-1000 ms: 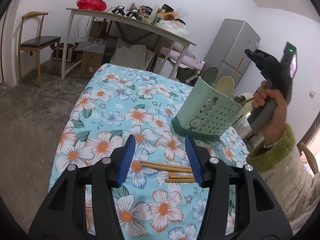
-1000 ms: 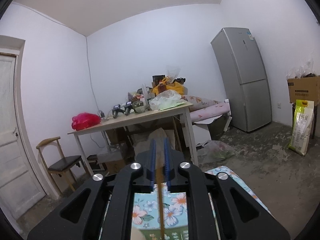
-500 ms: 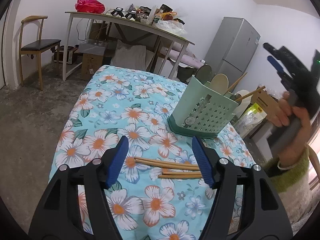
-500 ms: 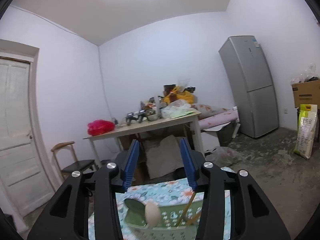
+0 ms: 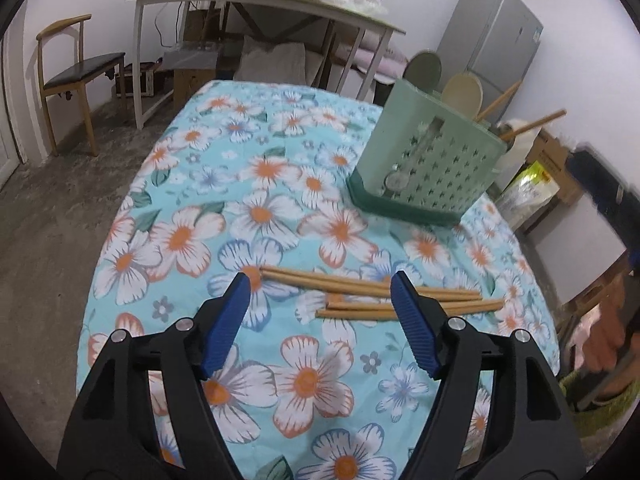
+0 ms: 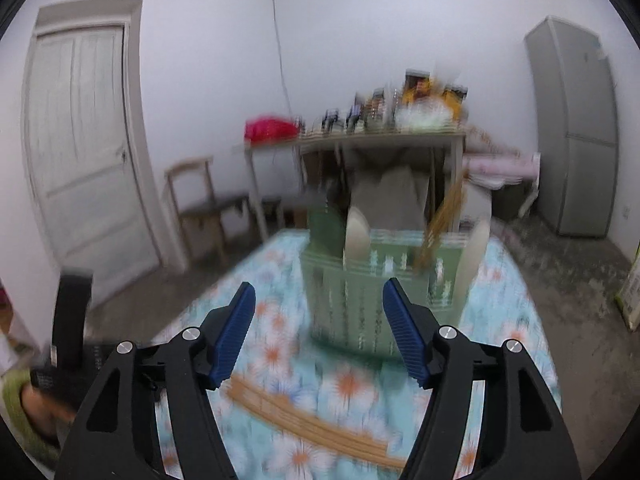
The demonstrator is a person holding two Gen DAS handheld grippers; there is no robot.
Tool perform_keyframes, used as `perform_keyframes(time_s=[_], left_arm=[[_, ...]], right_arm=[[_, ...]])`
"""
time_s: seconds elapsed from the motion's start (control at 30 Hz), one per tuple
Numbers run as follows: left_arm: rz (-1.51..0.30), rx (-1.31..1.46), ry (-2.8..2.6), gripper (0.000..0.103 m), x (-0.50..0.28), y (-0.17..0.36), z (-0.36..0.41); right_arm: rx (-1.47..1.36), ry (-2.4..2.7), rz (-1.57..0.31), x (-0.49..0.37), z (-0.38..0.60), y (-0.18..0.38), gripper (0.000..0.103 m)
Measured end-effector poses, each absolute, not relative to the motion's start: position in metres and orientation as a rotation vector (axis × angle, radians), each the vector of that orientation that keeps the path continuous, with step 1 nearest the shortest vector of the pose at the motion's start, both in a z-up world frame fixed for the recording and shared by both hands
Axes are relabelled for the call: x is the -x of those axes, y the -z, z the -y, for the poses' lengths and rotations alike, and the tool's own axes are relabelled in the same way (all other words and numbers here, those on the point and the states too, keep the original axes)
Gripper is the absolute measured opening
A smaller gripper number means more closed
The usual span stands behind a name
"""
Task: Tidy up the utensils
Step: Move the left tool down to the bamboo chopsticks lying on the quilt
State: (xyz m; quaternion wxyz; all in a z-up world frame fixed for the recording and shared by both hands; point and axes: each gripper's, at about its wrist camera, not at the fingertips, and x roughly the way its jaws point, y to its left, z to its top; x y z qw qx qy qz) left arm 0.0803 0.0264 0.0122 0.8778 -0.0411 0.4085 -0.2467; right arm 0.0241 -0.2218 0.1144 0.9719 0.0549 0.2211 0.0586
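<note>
Several wooden chopsticks (image 5: 372, 294) lie in a loose bundle on the floral tablecloth (image 5: 280, 208). My left gripper (image 5: 322, 290) is open and empty, its blue pads either side of the bundle, just above it. A green perforated utensil holder (image 5: 428, 168) stands behind at the right, holding spoons and chopsticks. My right gripper (image 6: 318, 300) is open and empty, above the cloth, facing the holder (image 6: 380, 280). The chopstick bundle (image 6: 304, 420) shows blurred below it.
A cluttered side table (image 5: 260, 0), a wooden chair (image 5: 76, 76) and a grey fridge (image 5: 492, 40) stand beyond the table. A white door (image 6: 88, 152) is at the left. The person's hand and the right gripper's body (image 5: 608, 320) are at the right edge.
My right gripper opened, let go of a chopstick into the holder, and dropped down toward the table. My left gripper tilted down and moved closer over the chopstick bundle.
</note>
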Motion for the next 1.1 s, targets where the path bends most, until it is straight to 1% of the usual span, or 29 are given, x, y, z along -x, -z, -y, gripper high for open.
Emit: perform_keyframes(time_s=[0.23,0.5,0.7,0.8,0.93,1.0,1.03,1.1], left_arm=[[-0.949,0.048,0.450,0.070,-0.087,0.006,-0.016],[-0.991,-0.008,0.471,0.070,-0.083,0.014,0.002],[-1.064,0.045,0.502,0.070,-0.082,0.026,0.014],[-1.068,0.073,0.513,0.070,-0.079,0.028,0.014],[-1.084,0.196,0.564,0.068,-0.077,0.029,0.009],[-1.100,0.303,0.592,0.065,-0.077,0.034,0.005],[-1.106,0.343,0.596,0.061,-0.077,0.036,0.003],[-1.108,0.451,0.586,0.057,-0.077,0.044,-0.002]], right_arm=[[-0.219,-0.107,-0.682,-0.022,0.239,-0.059,0.065],[-0.394,-0.068,-0.811,-0.017,0.262,-0.015,0.065],[-0.423,-0.054,-0.827,-0.017,0.272,-0.006,0.065],[-0.431,-0.047,-0.822,-0.015,0.277,-0.007,0.065],[-0.444,-0.039,-0.791,-0.010,0.286,-0.015,0.065],[-0.457,-0.038,-0.779,-0.007,0.291,-0.016,0.065],[-0.462,-0.040,-0.776,-0.006,0.293,-0.016,0.065],[-0.472,-0.042,-0.783,-0.007,0.298,-0.013,0.065]])
